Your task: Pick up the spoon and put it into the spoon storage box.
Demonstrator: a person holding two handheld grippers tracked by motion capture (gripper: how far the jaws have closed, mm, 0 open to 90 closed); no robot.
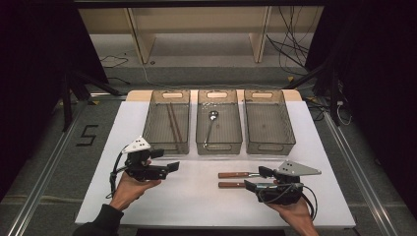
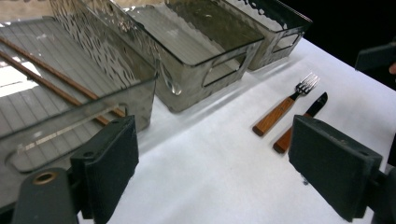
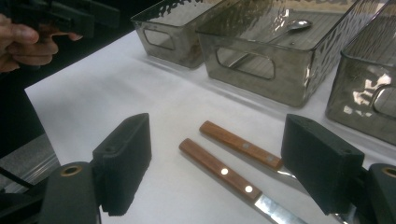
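A fork and a knife, both with wooden handles, lie side by side on the white table at the front right. My right gripper is open just to their right, its jaws on either side of the blade ends. Its own view looks down on the fork handle and the knife handle between the spread jaws of the right gripper. My left gripper is open at the front left, holding nothing; the left gripper faces the fork and knife.
Three clear grey bins stand in a row at the back. The left bin holds chopsticks, the middle bin a spoon, and the right bin holds nothing. Cables lie on the floor beyond the table.
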